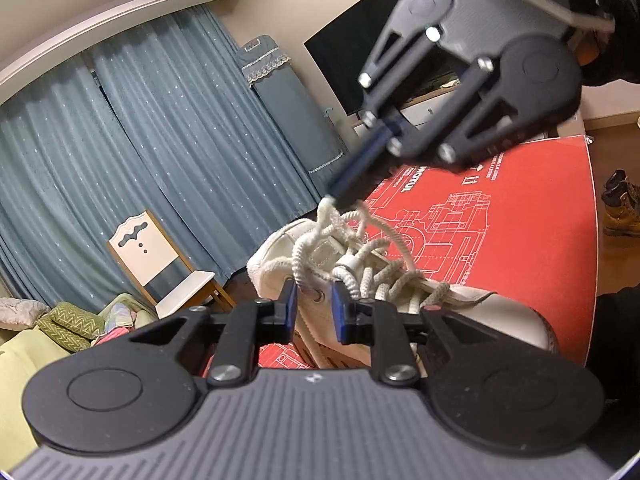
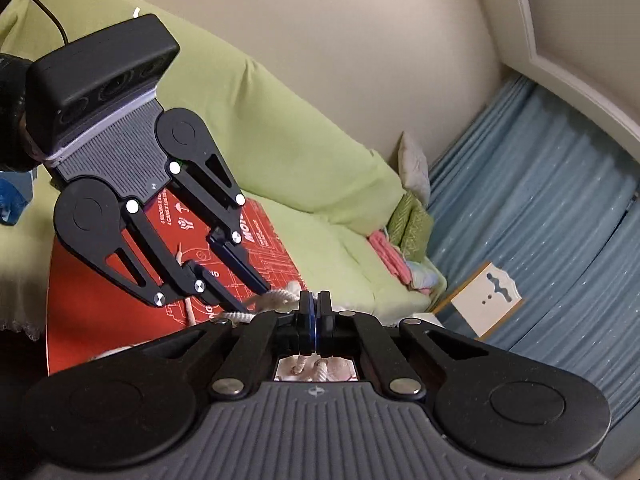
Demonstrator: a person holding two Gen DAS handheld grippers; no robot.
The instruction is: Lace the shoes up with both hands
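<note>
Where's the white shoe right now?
In the left wrist view, the white shoe lies centre frame on the red board, just beyond the open left hand-held gripper; the right hand-held gripper pinches its lace from above.

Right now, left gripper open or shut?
Open: left gripper shows a clear gap between its blue pads, with the white canvas shoe visible through it.
</note>
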